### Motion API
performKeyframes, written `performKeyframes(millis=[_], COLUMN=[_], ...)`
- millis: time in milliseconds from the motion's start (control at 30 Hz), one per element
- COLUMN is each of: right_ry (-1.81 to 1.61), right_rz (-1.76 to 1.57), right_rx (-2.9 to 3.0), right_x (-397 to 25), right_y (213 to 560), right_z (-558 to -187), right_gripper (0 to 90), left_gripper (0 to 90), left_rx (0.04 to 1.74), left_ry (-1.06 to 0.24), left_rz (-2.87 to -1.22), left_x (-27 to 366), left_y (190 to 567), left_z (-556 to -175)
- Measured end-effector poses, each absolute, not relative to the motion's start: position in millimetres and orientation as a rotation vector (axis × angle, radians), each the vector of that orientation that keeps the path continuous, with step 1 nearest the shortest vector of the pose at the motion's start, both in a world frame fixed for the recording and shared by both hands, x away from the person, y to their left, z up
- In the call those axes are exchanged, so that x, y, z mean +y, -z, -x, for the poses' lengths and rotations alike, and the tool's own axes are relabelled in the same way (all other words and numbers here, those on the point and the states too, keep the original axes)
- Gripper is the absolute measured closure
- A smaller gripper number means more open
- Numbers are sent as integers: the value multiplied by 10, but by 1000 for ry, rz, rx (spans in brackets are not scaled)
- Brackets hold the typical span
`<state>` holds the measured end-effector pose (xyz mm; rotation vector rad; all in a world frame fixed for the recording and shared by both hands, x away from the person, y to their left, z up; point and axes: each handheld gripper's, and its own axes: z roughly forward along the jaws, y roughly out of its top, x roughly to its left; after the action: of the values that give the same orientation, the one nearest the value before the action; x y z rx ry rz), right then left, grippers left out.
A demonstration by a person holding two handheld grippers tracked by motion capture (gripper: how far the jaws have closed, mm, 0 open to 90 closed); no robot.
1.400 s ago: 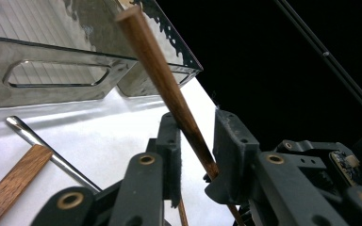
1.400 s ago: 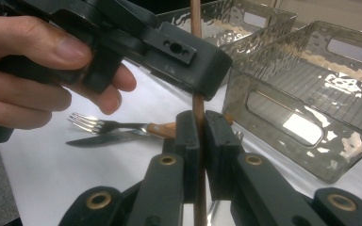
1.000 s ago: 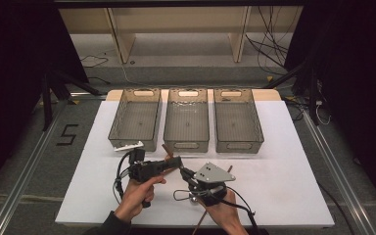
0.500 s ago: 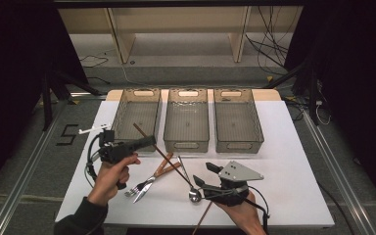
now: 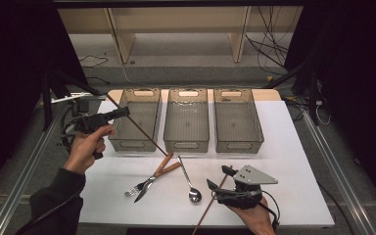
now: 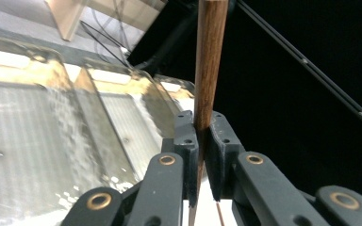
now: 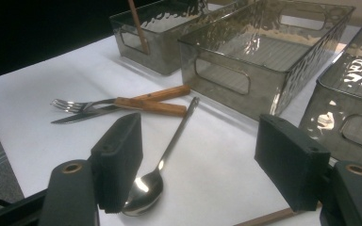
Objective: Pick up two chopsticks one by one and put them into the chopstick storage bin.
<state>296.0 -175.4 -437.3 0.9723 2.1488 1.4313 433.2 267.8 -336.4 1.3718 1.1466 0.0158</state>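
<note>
At the far left of the bench point(image 5: 284, 161), the left claw point(image 5: 122, 112) is raised beside the leftmost bin point(image 5: 136, 119), its jaws clamped tight on a long wooden chopstick point(image 5: 136, 126). That stick slants down across the bin toward the white bench top; in the left gripper view the chopstick point(image 6: 207, 66) rises straight out from between the closed jaws.

Further right, in front of the bins, a fork point(image 5: 149, 179) and a knife point(image 5: 157, 174) with wooden handles lie crossed, touching each other. Just beside them lies a metal spoon point(image 5: 189, 181), its bowl toward the person.

Right of the spoon, the right claw point(image 5: 220, 180) rests low near the bench's front edge, jaws wide apart and holding nothing. A second chopstick point(image 5: 210, 205) lies under it on the bench.
</note>
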Motion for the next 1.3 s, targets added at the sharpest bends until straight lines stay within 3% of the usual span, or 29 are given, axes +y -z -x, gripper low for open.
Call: performKeyframes(millis=[667,1300], right_ry=[-1422,-1408], right_rz=[-990,-994], right_rx=[2148,2173], right_x=[-1797,-1775], right_y=[4418,4446], right_z=[-2963,-2962], right_gripper=[277,278], left_gripper=[838,836], left_rx=[1307,1412], left_ry=[-195,-157], left_rz=[-1452,-1565], left_x=[2892,2711], left_y=[3139,3465], left_z=[-4979,-5277])
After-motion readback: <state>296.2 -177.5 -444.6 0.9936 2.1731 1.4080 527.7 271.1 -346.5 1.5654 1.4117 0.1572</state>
